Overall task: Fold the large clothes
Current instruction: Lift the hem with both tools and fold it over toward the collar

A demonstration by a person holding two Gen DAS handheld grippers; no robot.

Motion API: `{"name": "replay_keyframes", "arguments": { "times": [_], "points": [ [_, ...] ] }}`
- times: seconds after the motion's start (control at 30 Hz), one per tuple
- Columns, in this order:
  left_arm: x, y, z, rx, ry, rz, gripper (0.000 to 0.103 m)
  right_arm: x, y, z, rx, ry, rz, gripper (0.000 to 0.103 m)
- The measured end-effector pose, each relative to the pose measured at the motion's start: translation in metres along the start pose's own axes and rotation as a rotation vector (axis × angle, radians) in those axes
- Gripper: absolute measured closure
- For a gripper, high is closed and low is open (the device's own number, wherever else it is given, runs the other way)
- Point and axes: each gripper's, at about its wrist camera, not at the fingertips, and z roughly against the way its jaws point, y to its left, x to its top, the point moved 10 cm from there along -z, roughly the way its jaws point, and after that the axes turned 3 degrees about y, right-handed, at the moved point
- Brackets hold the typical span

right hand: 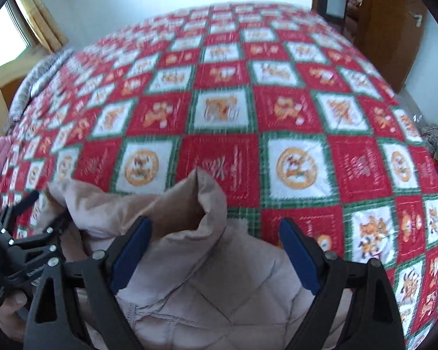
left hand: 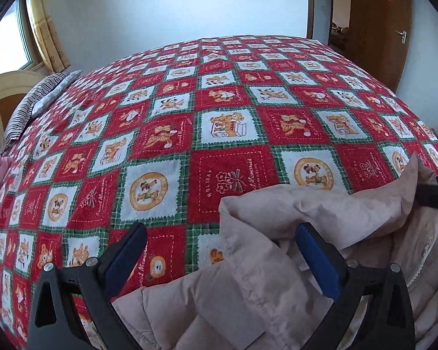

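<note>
In my left wrist view, the left gripper (left hand: 220, 252) hovers low with jaws wide apart over the beige padded jacket (left hand: 248, 277) at lower right, on the red checked bedspread (left hand: 189, 116). In my right wrist view, the right gripper (right hand: 216, 243) likewise stands wide apart, empty, straddling the jacket's raised collar (right hand: 195, 201) at lower centre.

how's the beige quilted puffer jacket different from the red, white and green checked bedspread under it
The beige quilted puffer jacket is plain, puffy and bunched, its collar standing up; the red, white and green checked bedspread is covered in cartoon squares and lies flat. The jacket sits only at the near edge; the bedspread covers the whole bed. Both are soft fabric.
</note>
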Motion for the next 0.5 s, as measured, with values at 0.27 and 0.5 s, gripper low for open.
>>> {"name": "replay_keyframes", "arguments": {
  "times": [0.27, 0.5],
  "points": [
    [0.003, -0.01, 0.002, -0.01, -0.021, -0.059, 0.042, -0.015, 0.006, -0.007, -0.033, 0.002, 0.116, 0.083],
    [-0.003, -0.019, 0.021, -0.033, -0.053, -0.123, 0.097, -0.024, 0.009, 0.007, -0.051, -0.071, 0.192, 0.092]
  ]
}}
